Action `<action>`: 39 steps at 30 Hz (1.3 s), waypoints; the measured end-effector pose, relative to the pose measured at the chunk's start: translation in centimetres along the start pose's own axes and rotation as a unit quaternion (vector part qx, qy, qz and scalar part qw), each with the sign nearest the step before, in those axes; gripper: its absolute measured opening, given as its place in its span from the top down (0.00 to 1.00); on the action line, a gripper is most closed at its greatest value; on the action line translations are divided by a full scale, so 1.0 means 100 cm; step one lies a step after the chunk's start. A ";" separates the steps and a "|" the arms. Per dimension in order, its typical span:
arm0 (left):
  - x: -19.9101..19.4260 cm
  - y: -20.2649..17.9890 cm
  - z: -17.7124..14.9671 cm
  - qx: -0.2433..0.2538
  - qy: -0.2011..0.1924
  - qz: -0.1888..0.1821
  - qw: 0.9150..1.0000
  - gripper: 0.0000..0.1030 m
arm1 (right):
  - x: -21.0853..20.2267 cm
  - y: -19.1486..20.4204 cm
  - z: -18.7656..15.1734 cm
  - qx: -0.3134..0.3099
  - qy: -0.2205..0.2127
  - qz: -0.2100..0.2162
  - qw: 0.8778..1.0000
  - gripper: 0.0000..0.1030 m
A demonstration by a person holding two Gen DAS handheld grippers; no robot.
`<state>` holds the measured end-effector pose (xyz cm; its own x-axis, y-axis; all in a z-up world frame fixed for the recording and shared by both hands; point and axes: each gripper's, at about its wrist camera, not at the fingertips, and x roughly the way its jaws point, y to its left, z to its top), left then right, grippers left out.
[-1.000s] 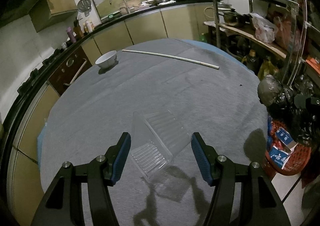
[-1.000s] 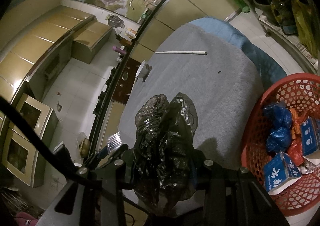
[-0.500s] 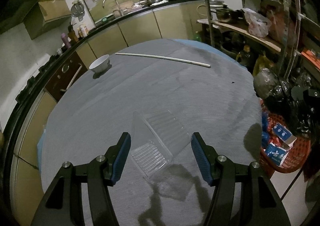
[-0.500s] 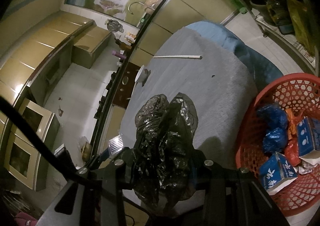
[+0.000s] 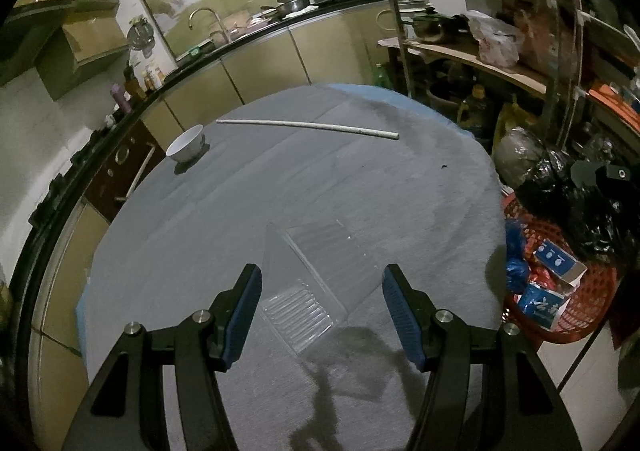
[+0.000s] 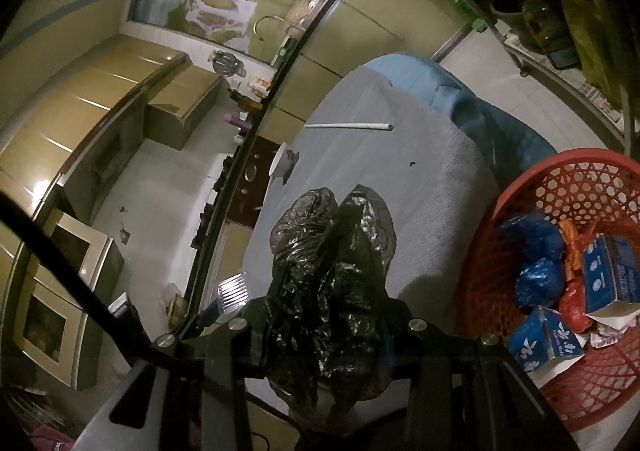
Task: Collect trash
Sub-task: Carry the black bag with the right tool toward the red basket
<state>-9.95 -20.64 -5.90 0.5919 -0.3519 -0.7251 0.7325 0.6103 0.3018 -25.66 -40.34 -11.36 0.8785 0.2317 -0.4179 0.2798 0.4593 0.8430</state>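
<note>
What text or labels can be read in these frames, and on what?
None legible.
Blue-and-white cardboard cartons in the red plastic mesh basket: large white characters and small print, too blurred to read.
Upper blue carton: round white marks only, print unreadable.
Bottles on the dark counter: labels too small.

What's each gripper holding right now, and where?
The right gripper clamps the crumpled black plastic bag by its lower bunch. The left gripper holds nothing.

the room is dim. dark shadows fall on the table (image 5: 248,211). edges bend round and go black.
</note>
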 end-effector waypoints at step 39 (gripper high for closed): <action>-0.011 -0.079 0.028 0.088 -0.016 -0.034 0.995 0.37 | -0.083 -0.057 0.007 0.061 -0.088 -0.015 0.994 0.59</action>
<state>-15.45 -27.05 -5.79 0.5475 -0.4130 -0.7278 0.8170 0.4520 0.3581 -34.26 -45.50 -12.48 0.9205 0.0603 -0.3861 0.3418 0.3545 0.8703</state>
